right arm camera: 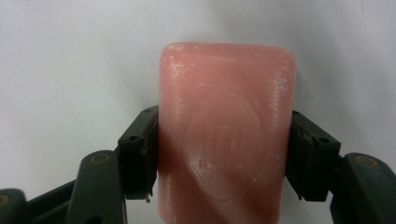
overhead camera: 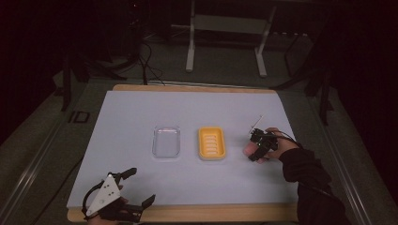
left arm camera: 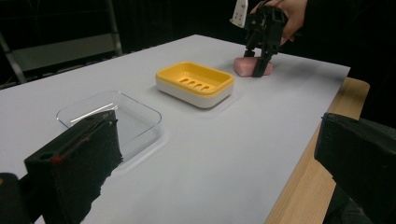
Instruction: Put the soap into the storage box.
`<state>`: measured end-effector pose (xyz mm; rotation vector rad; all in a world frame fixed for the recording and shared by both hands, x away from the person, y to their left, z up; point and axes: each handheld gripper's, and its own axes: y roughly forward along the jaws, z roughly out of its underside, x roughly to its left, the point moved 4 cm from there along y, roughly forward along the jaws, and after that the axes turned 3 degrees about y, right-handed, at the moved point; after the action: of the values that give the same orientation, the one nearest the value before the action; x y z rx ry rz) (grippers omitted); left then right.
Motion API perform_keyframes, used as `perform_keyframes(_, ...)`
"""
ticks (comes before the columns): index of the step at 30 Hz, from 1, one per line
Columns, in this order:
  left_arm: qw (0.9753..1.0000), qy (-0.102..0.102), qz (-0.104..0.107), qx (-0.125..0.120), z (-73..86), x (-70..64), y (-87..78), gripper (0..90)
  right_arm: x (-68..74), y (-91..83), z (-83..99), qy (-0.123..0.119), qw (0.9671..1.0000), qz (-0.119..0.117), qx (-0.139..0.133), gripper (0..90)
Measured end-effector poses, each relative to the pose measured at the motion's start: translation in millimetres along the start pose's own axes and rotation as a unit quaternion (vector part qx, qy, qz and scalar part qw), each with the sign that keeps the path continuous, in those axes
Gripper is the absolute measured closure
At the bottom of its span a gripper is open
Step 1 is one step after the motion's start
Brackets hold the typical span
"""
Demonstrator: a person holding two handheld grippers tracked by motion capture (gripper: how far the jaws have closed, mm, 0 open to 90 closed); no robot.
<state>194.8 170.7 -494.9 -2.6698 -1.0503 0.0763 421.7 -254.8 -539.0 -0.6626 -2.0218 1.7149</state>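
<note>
A pink soap bar (right arm camera: 226, 130) lies on the white mat at the right, with my right gripper (right arm camera: 224, 158) shut on its two long sides. From above, the soap bar (overhead camera: 247, 150) peeks out left of the right gripper (overhead camera: 252, 149), held in a hand with a dark sleeve. An empty yellow soap dish (overhead camera: 211, 143) sits mid-table, a clear shallow tray (overhead camera: 166, 141) to its left. My left gripper (overhead camera: 142, 185) is open at the near left edge, with nothing between its jaws. In the left gripper view, the soap bar (left arm camera: 250, 66) rests on the mat beyond the soap dish (left arm camera: 194, 81).
The white mat (overhead camera: 131, 117) covers most of a wooden table (overhead camera: 187, 213), whose edge shows along the front. A metal frame stand (overhead camera: 225, 28) is on the dark floor beyond the table.
</note>
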Motion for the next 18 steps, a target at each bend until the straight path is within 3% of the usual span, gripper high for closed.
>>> perform_keyframes(4,1.0000,0.001,0.001,0.000,-0.1,-0.4,0.1,0.7,1.0,-0.1,1.4,-0.003,1.0000,0.005,-0.007,36.6)
perform_keyframes(7,1.0000,0.001,0.000,0.000,-0.1,-0.3,0.2,0.8,2.2,-0.2,2.8,0.014,0.9997,0.011,-0.014,37.1)
perform_keyframes(10,1.0000,-0.001,-0.001,-0.001,-0.2,0.1,0.2,0.8,2.6,-1.3,3.8,0.068,0.9976,0.016,0.000,37.2)
perform_keyframes(12,1.0000,-0.002,-0.003,-0.002,-0.2,0.4,0.2,0.8,3.3,-2.0,3.9,0.082,0.9964,0.022,0.006,37.3)
perform_keyframes(15,1.0000,-0.003,-0.003,-0.002,-0.3,0.8,0.1,0.8,2.4,-2.3,3.1,0.134,0.9908,0.019,0.012,37.3)
perform_keyframes(17,1.0000,-0.003,-0.002,-0.002,-0.3,0.4,0.2,0.8,3.0,-3.4,2.5,0.177,0.9839,0.016,0.021,37.2)
perform_keyframes(18,1.0000,-0.003,-0.002,-0.002,-0.3,0.3,0.2,0.7,2.6,-3.8,2.2,0.198,0.9793,0.028,0.028,37.3)
